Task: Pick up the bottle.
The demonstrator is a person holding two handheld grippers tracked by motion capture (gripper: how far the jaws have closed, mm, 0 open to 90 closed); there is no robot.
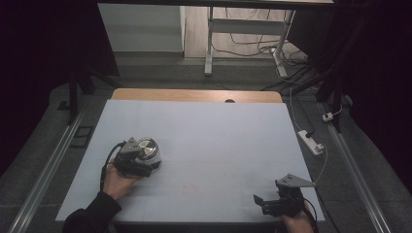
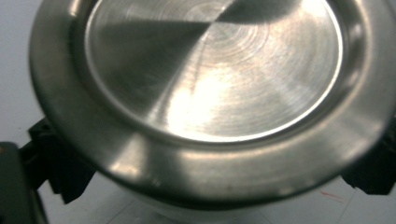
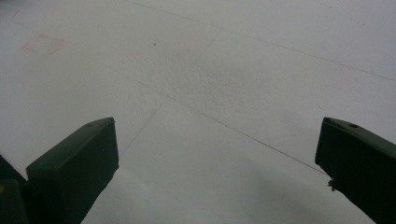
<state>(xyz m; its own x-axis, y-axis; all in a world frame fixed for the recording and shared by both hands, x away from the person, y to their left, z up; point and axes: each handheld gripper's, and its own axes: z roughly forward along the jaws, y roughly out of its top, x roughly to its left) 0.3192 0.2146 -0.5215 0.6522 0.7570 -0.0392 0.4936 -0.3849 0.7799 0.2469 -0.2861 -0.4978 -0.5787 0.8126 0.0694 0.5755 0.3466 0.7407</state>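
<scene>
Left tongs (image 1: 145, 162) look clamped on the sides of the steel lid (image 1: 146, 147) at the lower left of the table (image 1: 204, 126), probably to lift it by the rim, while the right tongs (image 1: 262, 203) sit spread at the lower right edge, and the whole middle's free for moving.

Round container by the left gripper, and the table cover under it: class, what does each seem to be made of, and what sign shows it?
Round container: apparently brushed steel; circular brush marks and soft reflections on its lid. Table cover: probably pale foam board or matte sheet; dull, finely pebbled, faint seams.
</scene>
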